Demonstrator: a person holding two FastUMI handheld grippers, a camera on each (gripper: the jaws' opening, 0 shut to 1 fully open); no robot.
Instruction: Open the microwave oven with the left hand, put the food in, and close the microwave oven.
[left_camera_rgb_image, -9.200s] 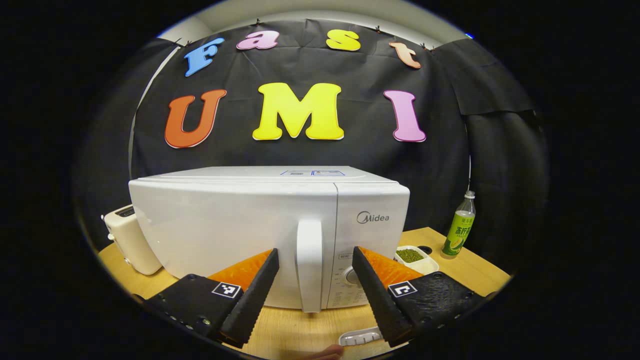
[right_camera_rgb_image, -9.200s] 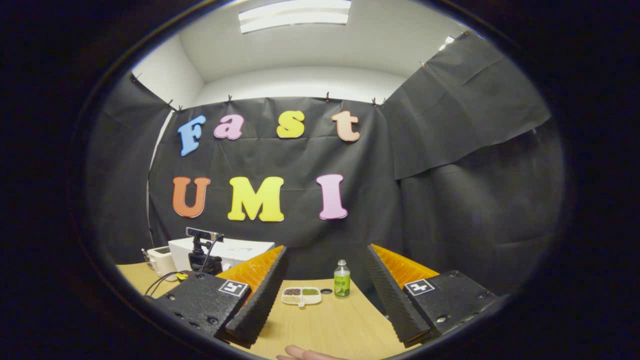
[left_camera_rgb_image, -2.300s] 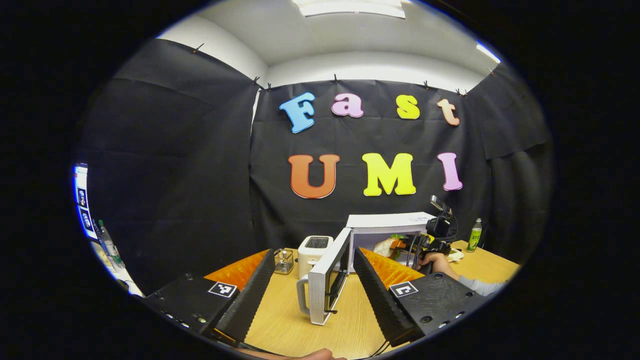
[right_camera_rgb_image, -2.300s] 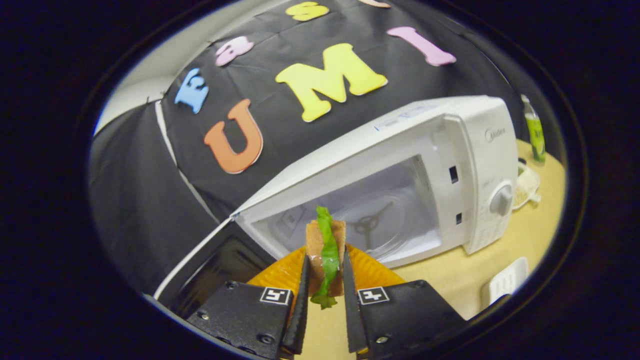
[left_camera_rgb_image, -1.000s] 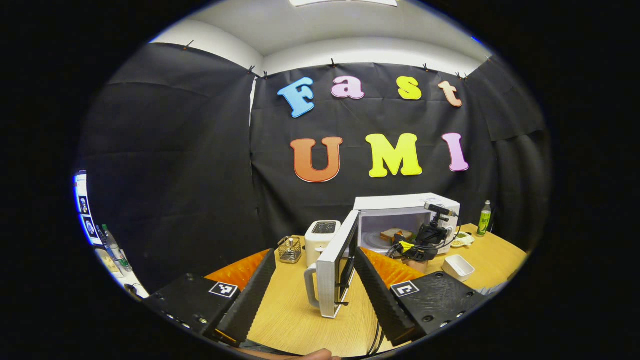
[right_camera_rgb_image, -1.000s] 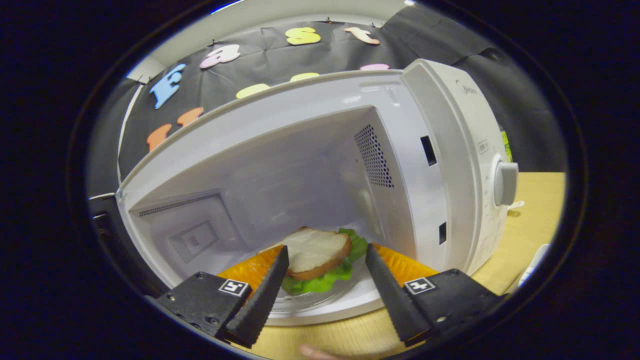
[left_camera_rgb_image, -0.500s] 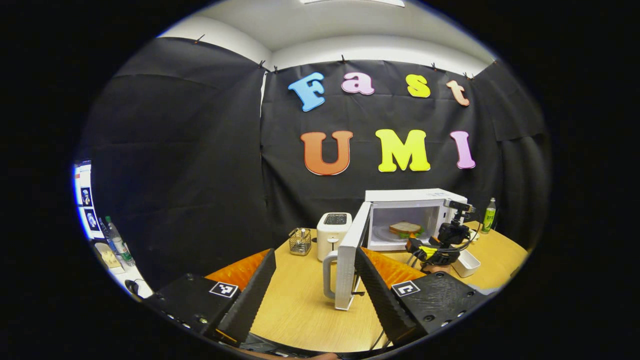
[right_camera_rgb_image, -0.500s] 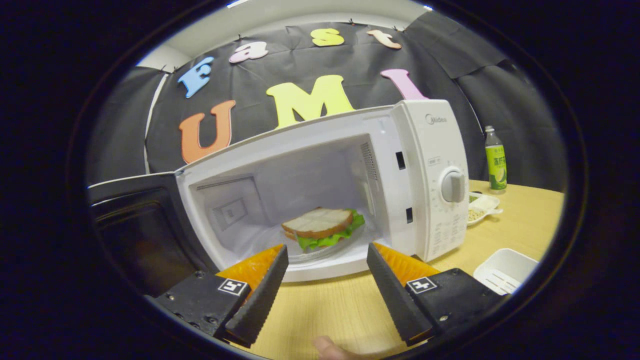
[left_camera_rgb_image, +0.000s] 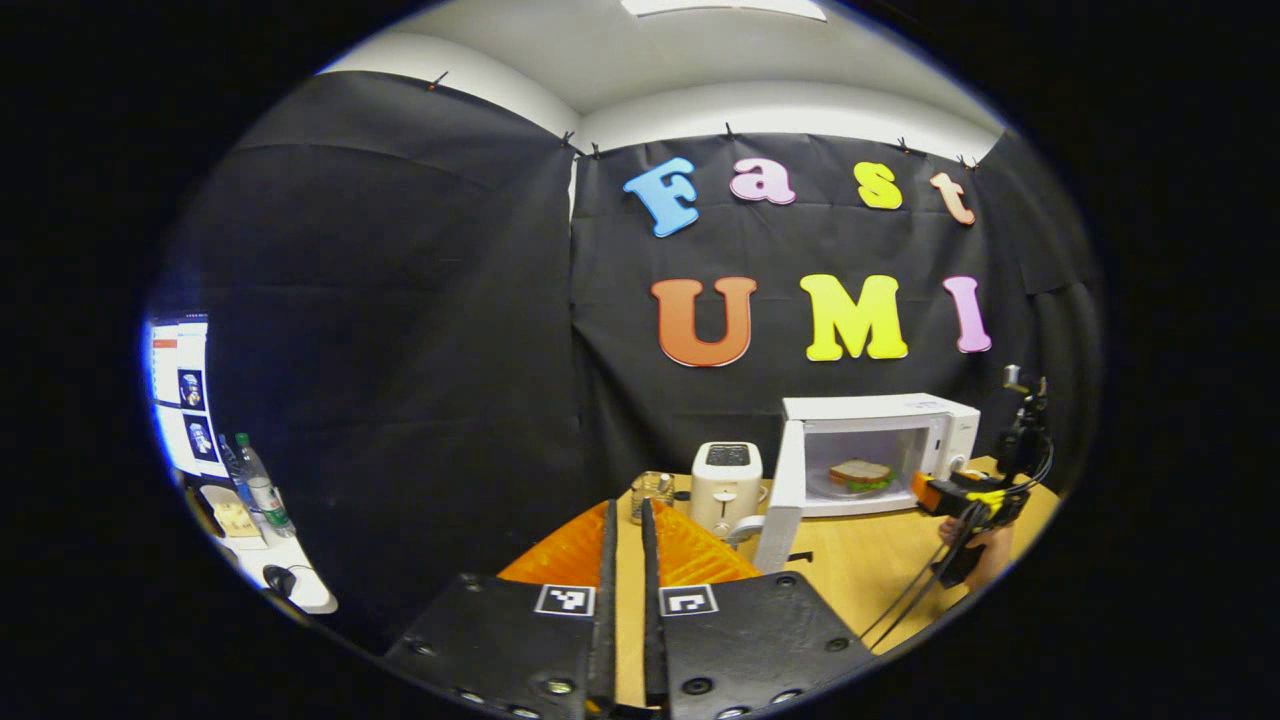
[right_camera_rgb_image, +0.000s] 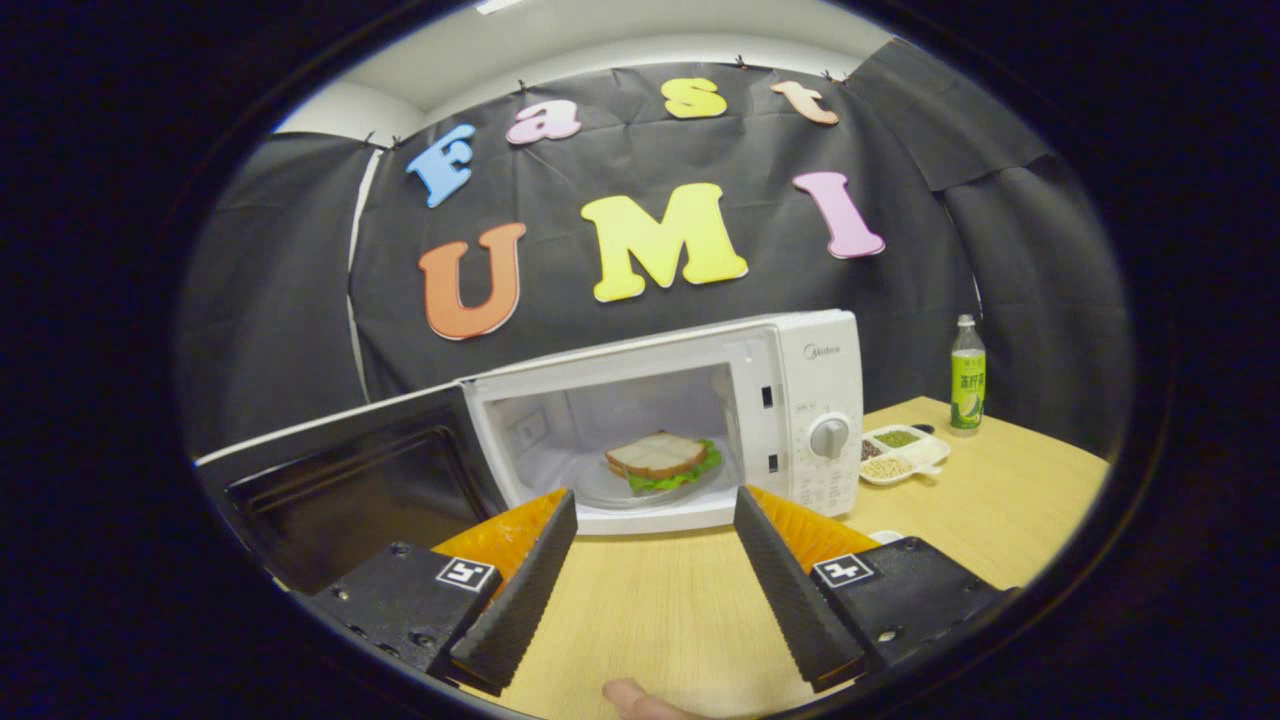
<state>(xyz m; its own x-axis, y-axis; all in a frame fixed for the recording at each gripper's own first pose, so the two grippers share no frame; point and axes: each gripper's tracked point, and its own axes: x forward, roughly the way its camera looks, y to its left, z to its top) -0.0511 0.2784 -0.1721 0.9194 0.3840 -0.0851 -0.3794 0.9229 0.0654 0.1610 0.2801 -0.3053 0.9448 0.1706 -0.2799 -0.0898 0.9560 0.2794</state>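
The white microwave (right_camera_rgb_image: 800, 400) stands on the wooden table with its door (right_camera_rgb_image: 340, 490) swung wide open to the left. A sandwich (right_camera_rgb_image: 660, 460) with lettuce lies on the glass plate inside. My right gripper (right_camera_rgb_image: 653, 497) is open and holds nothing, some way back from the oven's mouth. In the left gripper view the microwave (left_camera_rgb_image: 870, 415) is far off at the right, with its door (left_camera_rgb_image: 780, 500) open and the sandwich (left_camera_rgb_image: 860, 473) inside. My left gripper (left_camera_rgb_image: 627, 512) is shut on nothing, well short of the door. The right gripper (left_camera_rgb_image: 960, 495) shows there too, held by a hand.
A white toaster (left_camera_rgb_image: 727, 485) and a small wire basket (left_camera_rgb_image: 652, 490) stand left of the door. A green bottle (right_camera_rgb_image: 967, 385) and a divided dish (right_camera_rgb_image: 900, 452) of beans sit right of the microwave. Bare wooden table (right_camera_rgb_image: 640, 620) lies in front.
The right gripper has backed away from the oven, leaving the sandwich inside. The left gripper has shut its fingers and drawn farther back, turning left.
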